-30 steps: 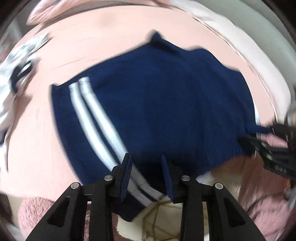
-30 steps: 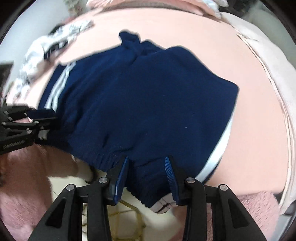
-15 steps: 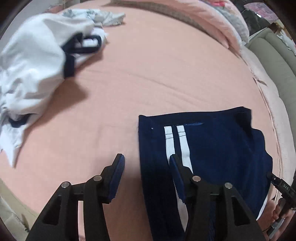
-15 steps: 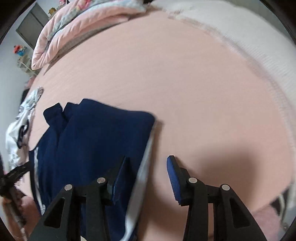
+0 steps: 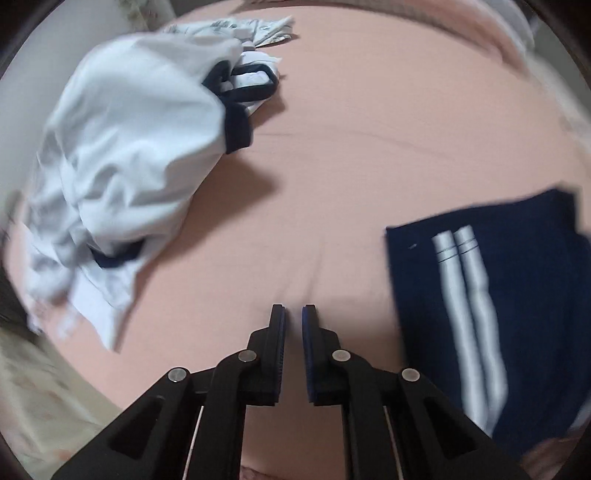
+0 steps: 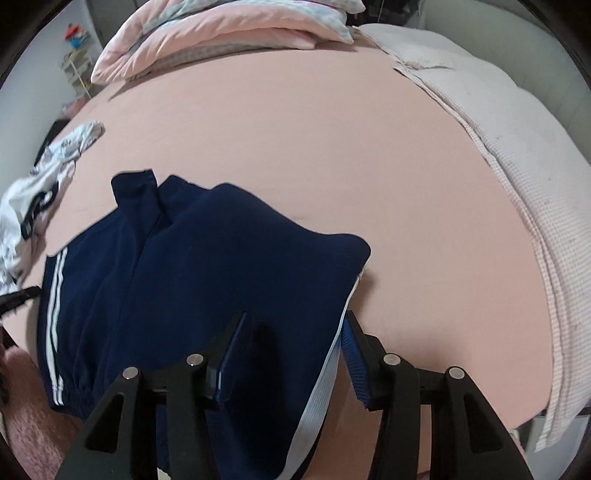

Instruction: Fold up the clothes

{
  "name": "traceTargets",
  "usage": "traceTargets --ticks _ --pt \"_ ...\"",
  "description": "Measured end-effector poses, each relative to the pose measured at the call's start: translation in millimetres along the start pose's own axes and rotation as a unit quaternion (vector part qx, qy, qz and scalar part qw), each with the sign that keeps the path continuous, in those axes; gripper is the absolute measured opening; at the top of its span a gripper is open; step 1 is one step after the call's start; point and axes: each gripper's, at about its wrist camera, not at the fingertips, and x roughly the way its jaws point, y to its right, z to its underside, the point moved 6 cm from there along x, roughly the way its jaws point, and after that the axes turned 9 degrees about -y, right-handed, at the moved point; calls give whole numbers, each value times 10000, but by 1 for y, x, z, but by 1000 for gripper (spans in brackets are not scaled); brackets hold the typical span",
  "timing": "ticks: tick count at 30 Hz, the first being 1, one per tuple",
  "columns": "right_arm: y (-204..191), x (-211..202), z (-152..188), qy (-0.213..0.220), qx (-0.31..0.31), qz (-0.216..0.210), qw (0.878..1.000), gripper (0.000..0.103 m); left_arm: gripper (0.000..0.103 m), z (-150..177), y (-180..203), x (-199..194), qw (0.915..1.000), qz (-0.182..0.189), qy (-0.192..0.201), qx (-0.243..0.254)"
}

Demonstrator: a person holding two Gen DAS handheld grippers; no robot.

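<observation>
Navy track shorts (image 6: 192, 295) with white side stripes, laid flat and folded over on the pink bed sheet (image 6: 314, 147), close to the near edge of the bed. Left tool (image 5: 293, 325) clenched to a thin slit with nothing between the pads, hovering over bare sheet just left of the shorts (image 5: 498, 314) after letting go. Right tool (image 6: 293, 339) released, jaws just widened, standing astride the shorts' right-hand striped edge with cloth between the pads but not pinched. A bare forearm (image 6: 26, 424) visible at the lower left of the right wrist view.

Judged about partway: first garment looking folded at least once, hems lying roughly together, though a flap near the far edge sits a little askew and may want smoothing or a second fold. Still to do: the crumpled white shirt with navy trim (image 5: 129, 155), heaped toward the far left corner of the bed, untouched and unfolded, with a smaller patterned piece (image 5: 258, 29) behind it, too blurred to identify. Folded pink bedding (image 6: 221, 37) stacked at the head of the bed, a pale blanket (image 6: 517, 166) along the right edge, neither apparently part of the job.
</observation>
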Motion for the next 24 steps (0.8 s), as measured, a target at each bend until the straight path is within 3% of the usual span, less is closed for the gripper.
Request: traceTargets --ticks 1,3,4,5,6,9,11,14,16,18,20,22,24 --pt "2 0 3 -10 23 76 10000 50 8 0 7 -7 9991 424 3 3" --pt "2 3 8 -18 162 29 9999 50 12 -1 26 -8 9983 574 44 108" --pt "0 7 11 -15 271 -86 9996 50 22 -2 35 -9 9977 649 64 160" --pt "0 6 15 5 356 -277 9990 50 39 -3 45 -10 9971 724 84 212" --pt "0 3 17 48 338 -330 9989 50 44 -4 54 -11 9964 798 105 264" --pt "-7 -8 23 247 117 -315 9991 50 45 -2 86 -17 9941 947 246 474" --pt "-17 -12 22 277 -78 -287 9992 50 45 5 119 -34 9890 873 573 1045" --pt "-35 -9 17 171 -344 -270 9989 50 45 18 176 -38 9742 1120 478 1898" --pt "-51 -3 11 16 -509 -219 9985 50 45 12 187 -17 9659 690 463 2451" --pt "-65 0 12 -4 -748 -134 9971 50 47 26 204 -7 9646 40 236 2627" --pt "-80 10 5 14 -901 -80 9959 50 48 27 198 -7 9680 72 243 2496" --pt "-84 9 6 44 -974 -61 9952 50 49 27 183 -8 9704 -257 197 2394" --pt "-86 6 5 90 -1062 21 9943 50 53 27 167 -9 9745 -298 133 2221"
